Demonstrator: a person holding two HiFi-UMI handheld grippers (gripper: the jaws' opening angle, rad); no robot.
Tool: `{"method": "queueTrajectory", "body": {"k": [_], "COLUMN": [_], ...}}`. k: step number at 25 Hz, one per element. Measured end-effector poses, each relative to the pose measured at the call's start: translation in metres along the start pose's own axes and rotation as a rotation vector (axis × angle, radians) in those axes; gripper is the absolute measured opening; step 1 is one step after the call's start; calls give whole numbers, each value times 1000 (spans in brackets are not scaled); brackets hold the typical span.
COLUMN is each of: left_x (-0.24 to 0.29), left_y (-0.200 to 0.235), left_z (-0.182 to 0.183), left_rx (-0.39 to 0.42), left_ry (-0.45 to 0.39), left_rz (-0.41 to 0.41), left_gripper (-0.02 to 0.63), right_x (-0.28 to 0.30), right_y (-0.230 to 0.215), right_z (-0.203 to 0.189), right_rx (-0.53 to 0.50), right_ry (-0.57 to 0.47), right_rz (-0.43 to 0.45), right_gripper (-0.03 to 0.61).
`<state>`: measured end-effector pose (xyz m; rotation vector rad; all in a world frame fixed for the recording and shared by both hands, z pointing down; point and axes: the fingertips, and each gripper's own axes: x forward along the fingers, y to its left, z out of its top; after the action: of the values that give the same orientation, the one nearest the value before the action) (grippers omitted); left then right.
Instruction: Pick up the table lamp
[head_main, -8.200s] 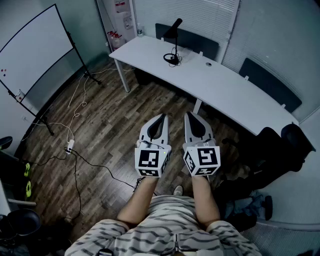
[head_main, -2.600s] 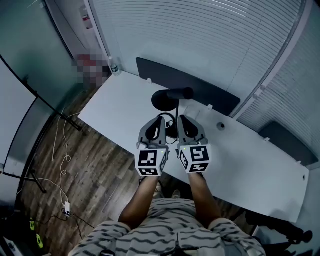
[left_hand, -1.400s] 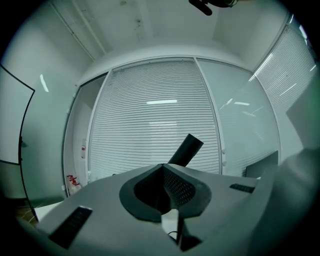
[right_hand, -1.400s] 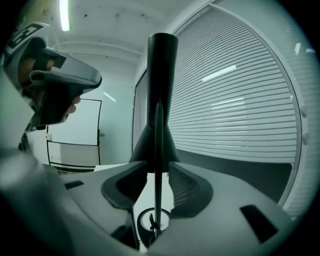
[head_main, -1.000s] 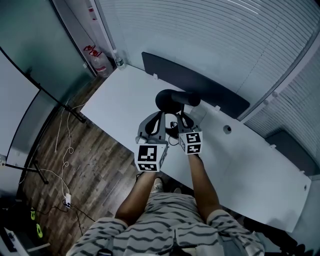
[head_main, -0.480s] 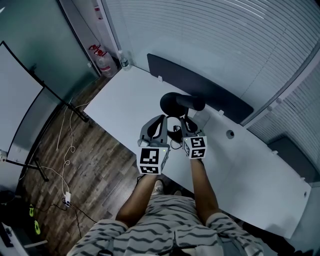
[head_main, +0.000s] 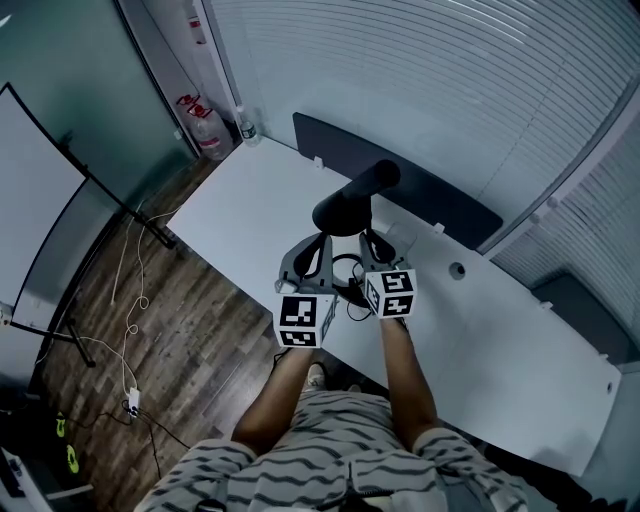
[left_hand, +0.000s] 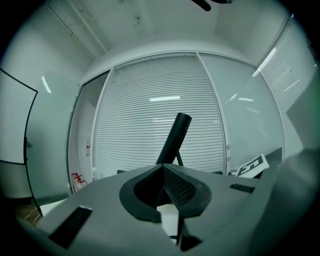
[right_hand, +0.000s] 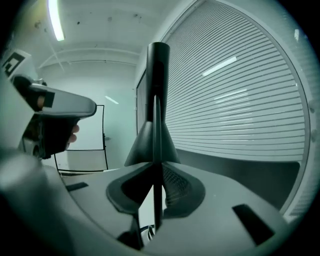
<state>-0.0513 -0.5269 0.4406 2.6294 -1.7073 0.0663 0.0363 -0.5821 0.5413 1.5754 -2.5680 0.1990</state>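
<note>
The left gripper (left_hand: 163, 168) takes no part in the hold. Its fingers (left_hand: 179, 188) are pressed together with nothing between them, and it reaches in over the near edge of the white bench (head_main: 240, 210), just left of the lamp. To its right, the table lamp (head_main: 356, 197) stands between the two grippers. Its dark tubular head tilts up and away over the bench top, and its thin stem (right_hand: 157, 205) runs down from there. The right gripper (right_hand: 156, 168) has that stem, with its fingers (right_hand: 176, 183) pinching the rod from either side, below the head.

So the grasp looks done. What is left is the lift, or the proof of it: the lamp must come clear of the bench, and these pictures do not settle whether it has.

The left gripper view shows only the lamp's head rising above its own fingers, and the gripper's body blocks the bench beneath. In the head view, the foot of the lamp falls in the gap between the two grippers. Only a dark loop (head_main: 347, 268) shows there, probably the base ring or the cable. Whether it touches the bench or hangs just above it I cannot tell. The right gripper view loses the lower end of the stem behind its own body, and the run of the cable is out of sight.
</note>
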Motion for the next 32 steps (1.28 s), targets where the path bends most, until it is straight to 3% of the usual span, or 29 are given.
{"method": "queueTrajectory", "body": {"k": [7, 17, 21, 32], "left_x": [-6, -14, -13, -21], "left_y": [-10, -19, -22, -33], "left_z": [2, 4, 11, 16], "left_rx": [3, -2, -4, -11], "left_ry": [-8, 4, -31, -39], "left_rz": [-15, -43, -50, -70], "left_gripper": [6, 6, 6, 6], "right_x": [-20, -49, -59, -83], "right_y": [7, 15, 24, 52], "right_z": [36, 85, 102, 112], "right_rx": [47, 13, 12, 10], "right_ry": [-45, -115, -136, -156], "right_rz": [-6, -14, -9, 17], "right_gripper": [55, 54, 54, 51]}}
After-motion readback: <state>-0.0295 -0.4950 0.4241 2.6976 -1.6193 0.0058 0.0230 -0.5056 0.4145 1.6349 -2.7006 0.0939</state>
